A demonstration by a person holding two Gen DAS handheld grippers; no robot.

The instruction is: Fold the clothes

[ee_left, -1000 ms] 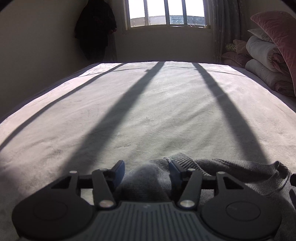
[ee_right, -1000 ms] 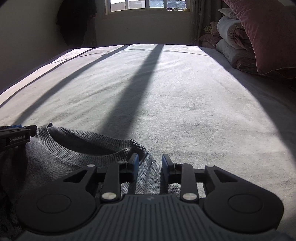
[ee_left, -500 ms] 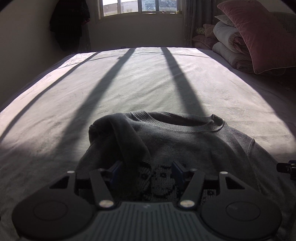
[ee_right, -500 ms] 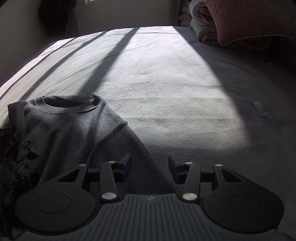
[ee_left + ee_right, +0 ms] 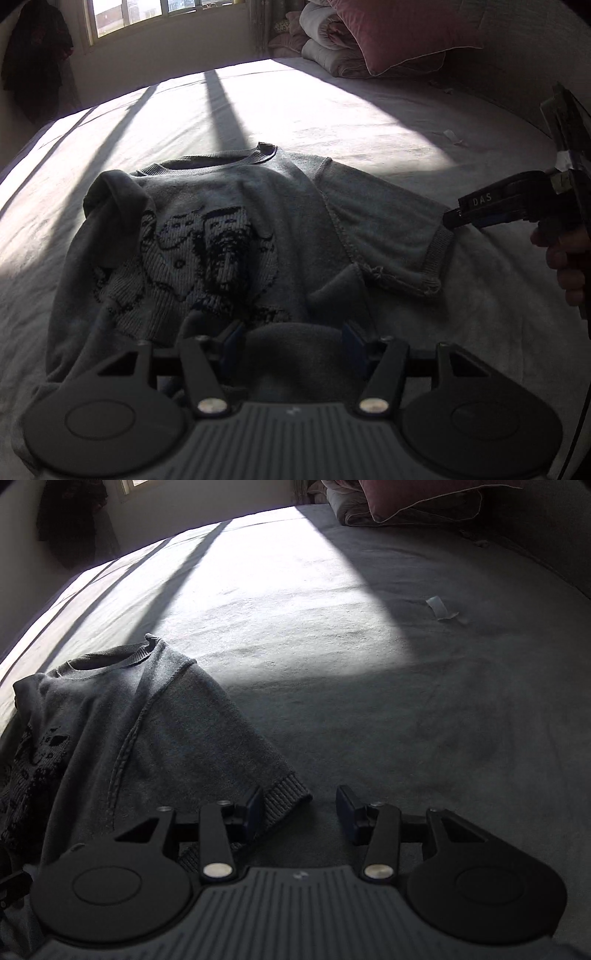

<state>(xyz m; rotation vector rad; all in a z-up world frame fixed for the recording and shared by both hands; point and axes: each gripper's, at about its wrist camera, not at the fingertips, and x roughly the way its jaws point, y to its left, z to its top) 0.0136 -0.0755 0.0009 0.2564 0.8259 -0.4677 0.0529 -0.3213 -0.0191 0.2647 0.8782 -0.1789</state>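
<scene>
One sweater: flat on the bed, now fully in view.
Left gripper: fingers spread, drawn back over the hem.
Right gripper: fingers spread at the sleeve cuff (nothing pinched).
Meaning: sleeve fold probably next.

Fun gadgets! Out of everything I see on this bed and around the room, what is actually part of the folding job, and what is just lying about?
Part of the job:
- grey sweater, spread on the bed
- left gripper
- right gripper

Just lying about:
- pink pillow
- rolled quilts
- dark coat hanging on the wall
- small pale scrap on the bed
</scene>
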